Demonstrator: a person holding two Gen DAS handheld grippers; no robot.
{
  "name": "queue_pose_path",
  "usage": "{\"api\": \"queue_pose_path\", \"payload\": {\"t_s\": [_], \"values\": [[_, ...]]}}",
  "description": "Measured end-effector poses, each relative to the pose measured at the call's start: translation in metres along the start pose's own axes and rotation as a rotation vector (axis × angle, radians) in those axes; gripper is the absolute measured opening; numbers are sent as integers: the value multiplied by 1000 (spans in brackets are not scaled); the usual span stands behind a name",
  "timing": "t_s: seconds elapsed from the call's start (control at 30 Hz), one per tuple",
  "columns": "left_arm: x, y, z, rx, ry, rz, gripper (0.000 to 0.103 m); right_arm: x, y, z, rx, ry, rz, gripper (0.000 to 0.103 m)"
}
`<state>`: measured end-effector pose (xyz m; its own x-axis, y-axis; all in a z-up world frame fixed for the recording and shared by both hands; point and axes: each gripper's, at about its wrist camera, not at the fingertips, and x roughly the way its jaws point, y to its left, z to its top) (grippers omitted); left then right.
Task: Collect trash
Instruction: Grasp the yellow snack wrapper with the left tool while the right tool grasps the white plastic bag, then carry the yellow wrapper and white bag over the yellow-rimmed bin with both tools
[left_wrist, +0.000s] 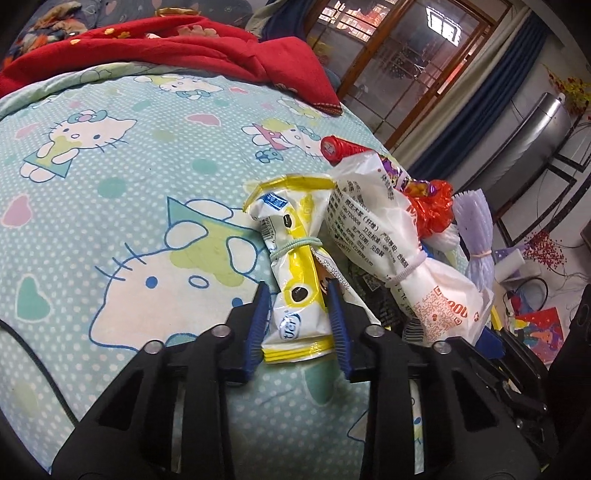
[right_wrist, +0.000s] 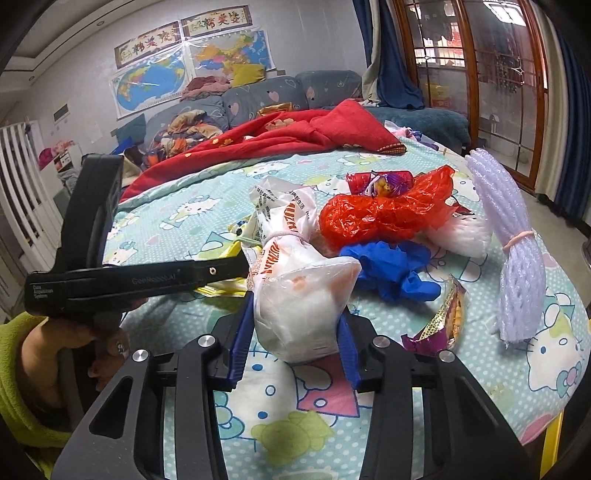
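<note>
Jaws on my left gripper (left_wrist: 299, 321) clamp 1 yellow wrapper (left_wrist: 295, 266) lying on the bed (left_wrist: 110, 221); my right gripper (right_wrist: 295, 332) pinches 1 white bag (right_wrist: 295, 295) just beside it. Near them I count 1 red bag (right_wrist: 384, 214), 1 blue glove (right_wrist: 388, 266), 1 foam net (right_wrist: 513, 251).

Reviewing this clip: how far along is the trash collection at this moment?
Early stage. Nothing looks collected; no bin or bag is in view. In hand: the left hand-held gripper brackets the yellow-and-white wrapper, and the right hand-held gripper is around the white plastic bag. Still lying on the sheet: red bag, blue glove, purple foam net, snack wrapper.
</note>
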<state>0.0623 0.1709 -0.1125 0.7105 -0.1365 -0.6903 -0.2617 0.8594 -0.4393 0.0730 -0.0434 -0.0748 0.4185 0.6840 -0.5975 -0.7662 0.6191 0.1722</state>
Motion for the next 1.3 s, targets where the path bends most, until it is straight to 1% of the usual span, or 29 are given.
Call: {"api": "queue_pose_path", "payload": {"t_s": [0.03,0.2,0.37,0.53,0.83,0.97,1.13,1.3], "values": [[0,0,-1,4,0,0,21,-2,0,0,-1,-3,3,38],[-4,-2,-3,15,-17,-9,16,-15,3,4,-21,-46,17,37],[-26,-7,-3,46,-89,-13,15,-32,-2,8,-20,-93,8,37],[-46,-20,-2,73,-131,-42,15,-49,-15,14,13,-124,-18,37],[-61,-63,-3,145,-148,-107,15,-80,-44,11,66,-178,-97,37],[-65,-86,-6,197,-149,-140,15,-97,-57,10,94,-208,-136,37],[-64,-110,-9,257,-141,-173,15,-116,-68,4,121,-238,-186,37],[-57,-134,-13,311,-122,-203,15,-137,-88,-3,161,-249,-246,37]]}}
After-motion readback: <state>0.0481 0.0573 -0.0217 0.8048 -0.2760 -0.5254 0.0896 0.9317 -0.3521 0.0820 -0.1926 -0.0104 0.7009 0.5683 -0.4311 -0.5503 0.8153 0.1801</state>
